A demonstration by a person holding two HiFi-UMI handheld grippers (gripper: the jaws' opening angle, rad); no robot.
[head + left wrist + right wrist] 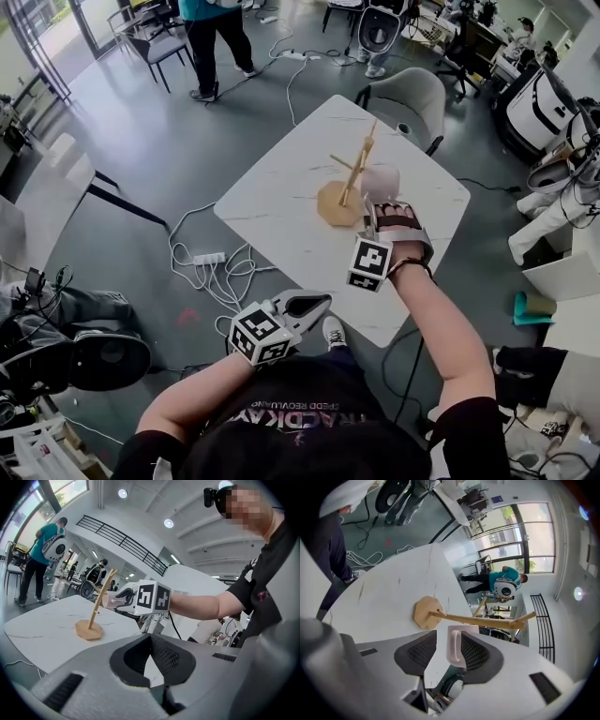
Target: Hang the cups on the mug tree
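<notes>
A wooden mug tree stands on the white marble table. A pale cup hangs close against its stem on the right. My right gripper reaches in behind that cup. In the right gripper view the cup sits between the wide jaws, handle toward me, just under the stem. A clear gap separates the handle from the left pad. My left gripper hovers off the table's near edge. Its pads meet at the tip with nothing in them. From there I see the tree and the cup.
A grey chair stands at the table's far side. A power strip with cables lies on the floor to the left. A person stands far back; white machines crowd the right.
</notes>
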